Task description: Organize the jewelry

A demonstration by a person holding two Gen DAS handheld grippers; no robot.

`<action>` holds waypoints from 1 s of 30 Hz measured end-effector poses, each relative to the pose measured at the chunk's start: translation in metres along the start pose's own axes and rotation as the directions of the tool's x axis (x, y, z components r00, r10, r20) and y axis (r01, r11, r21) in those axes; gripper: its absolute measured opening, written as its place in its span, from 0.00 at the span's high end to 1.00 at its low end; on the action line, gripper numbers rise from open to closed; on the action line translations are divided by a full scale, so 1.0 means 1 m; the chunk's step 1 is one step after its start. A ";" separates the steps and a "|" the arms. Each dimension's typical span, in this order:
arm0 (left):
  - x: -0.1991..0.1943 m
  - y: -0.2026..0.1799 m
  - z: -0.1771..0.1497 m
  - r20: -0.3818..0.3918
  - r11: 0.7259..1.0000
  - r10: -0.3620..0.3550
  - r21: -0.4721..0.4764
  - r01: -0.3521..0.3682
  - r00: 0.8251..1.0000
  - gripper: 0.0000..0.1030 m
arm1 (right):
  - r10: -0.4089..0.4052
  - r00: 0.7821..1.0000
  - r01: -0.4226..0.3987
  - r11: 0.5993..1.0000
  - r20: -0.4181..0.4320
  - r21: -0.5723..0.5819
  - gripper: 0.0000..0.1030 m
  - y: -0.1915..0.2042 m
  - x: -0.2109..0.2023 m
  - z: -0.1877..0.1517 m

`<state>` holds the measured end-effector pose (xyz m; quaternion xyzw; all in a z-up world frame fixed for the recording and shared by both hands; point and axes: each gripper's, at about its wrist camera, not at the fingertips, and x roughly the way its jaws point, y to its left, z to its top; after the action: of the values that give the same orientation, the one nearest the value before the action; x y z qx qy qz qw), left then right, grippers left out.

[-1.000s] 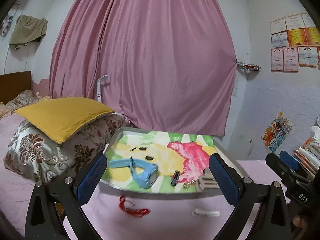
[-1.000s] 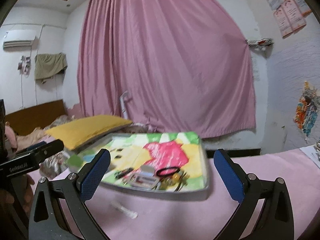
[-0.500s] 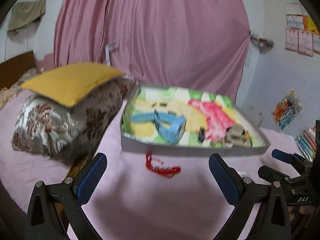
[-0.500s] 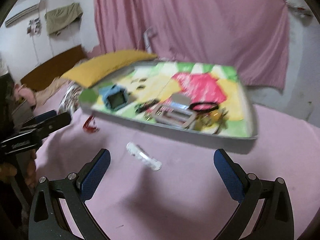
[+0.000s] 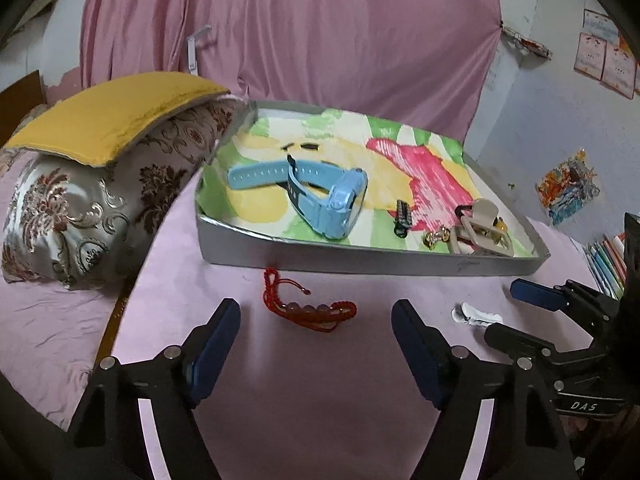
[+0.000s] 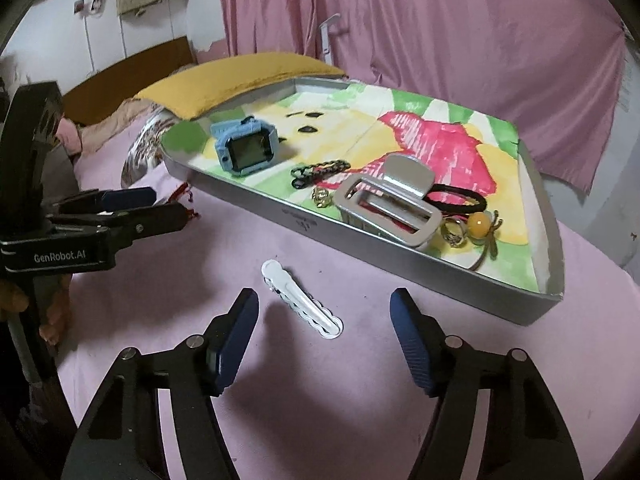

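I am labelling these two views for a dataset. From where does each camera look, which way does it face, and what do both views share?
Left wrist: on the left gripper, looking down at the red beaded cord bracelet; its own fingers show, and the right gripper.
Right wrist: on the right gripper, looking down at the white scalloped hair clip; its fingers show, and the left gripper.
Shared: grey tray, blue watch, pink bedsheet.

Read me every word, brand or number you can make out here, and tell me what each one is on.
"GenRobot.AI": on the left gripper body, right wrist view.
"DAS": on the right gripper body, left wrist view.
Papers on the wall: print too small to read.
Stamp on the tray wall: blurred, unreadable.
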<state>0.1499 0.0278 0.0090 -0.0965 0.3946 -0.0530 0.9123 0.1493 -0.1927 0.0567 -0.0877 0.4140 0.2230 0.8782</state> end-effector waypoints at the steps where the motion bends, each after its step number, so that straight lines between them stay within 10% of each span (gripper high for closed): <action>1: 0.003 0.000 0.001 -0.012 1.000 -0.006 -0.003 0.006 1.000 0.27 | 0.001 1.000 -0.001 1.000 -0.008 -0.006 0.39 0.001 0.002 0.001; 8: 0.007 -0.006 0.005 -0.037 1.000 0.003 0.016 -0.002 0.999 0.29 | 0.000 0.999 -0.001 1.000 -0.040 -0.028 0.39 0.005 0.008 0.003; 14: 0.011 -0.016 0.007 -0.057 0.992 0.098 0.082 -0.093 0.994 0.50 | 0.011 0.999 -0.012 0.999 -0.041 -0.033 0.40 0.005 0.010 0.005; 24: 0.008 -0.023 0.003 -0.050 0.982 0.136 0.142 -0.128 0.990 0.73 | 0.056 0.998 -0.058 0.995 -0.026 -0.085 0.82 0.016 0.011 0.009; 30: 0.006 -0.020 0.001 -0.047 0.983 0.118 0.145 -0.110 0.992 0.79 | 0.055 0.998 -0.057 0.993 -0.024 -0.101 0.86 0.022 0.007 0.007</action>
<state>0.1541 0.0077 0.0101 -0.0068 0.4197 -0.0316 0.9071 0.1480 -0.1690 0.0563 -0.1229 0.4138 0.2674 0.8615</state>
